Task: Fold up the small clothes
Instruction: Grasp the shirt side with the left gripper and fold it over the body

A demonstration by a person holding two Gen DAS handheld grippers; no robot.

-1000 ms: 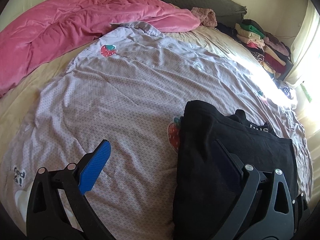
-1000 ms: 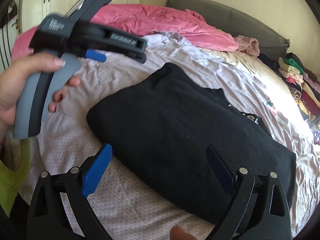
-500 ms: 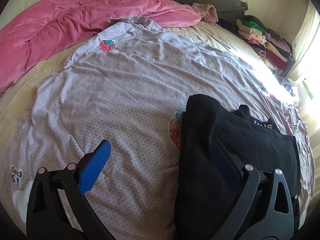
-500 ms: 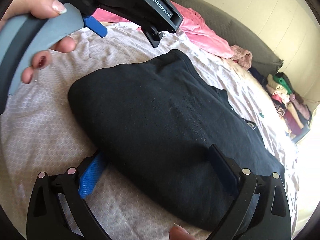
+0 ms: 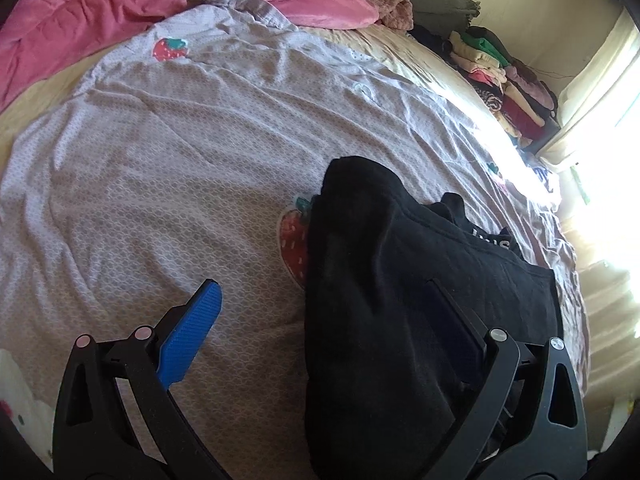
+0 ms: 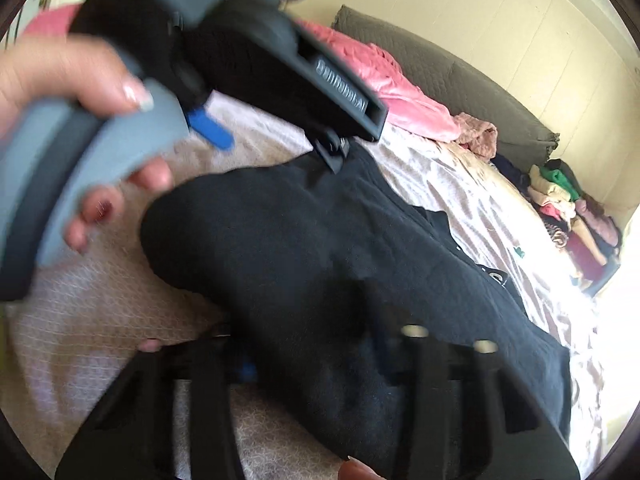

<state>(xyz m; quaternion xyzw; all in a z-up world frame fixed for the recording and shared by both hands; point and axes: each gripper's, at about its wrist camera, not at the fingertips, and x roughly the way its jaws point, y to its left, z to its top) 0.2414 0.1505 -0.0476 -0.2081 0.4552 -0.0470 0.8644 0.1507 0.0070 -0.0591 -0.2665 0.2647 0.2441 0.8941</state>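
A folded black garment [image 5: 400, 288] lies on the lilac strawberry-print sheet [image 5: 180, 160]. My left gripper [image 5: 324, 320] is open; its blue left finger [image 5: 192, 328] hovers over the sheet and its right finger is over the garment's left part. In the right wrist view the black garment [image 6: 320, 248] fills the middle. My right gripper [image 6: 316, 360] is blurred and its fingers have come close together around the garment's near edge. The left gripper's body [image 6: 248, 60], held in a hand, hangs over the garment's far end.
A pink blanket [image 5: 160, 4] lies bunched at the far side of the bed against a dark green headboard cushion [image 6: 460, 84]. A stack of folded clothes [image 5: 504, 80] stands at the far right by a bright window.
My right gripper has moved forward onto the garment's near edge and its fingers have closed in from wide open. My left gripper has shifted slightly and stays open.
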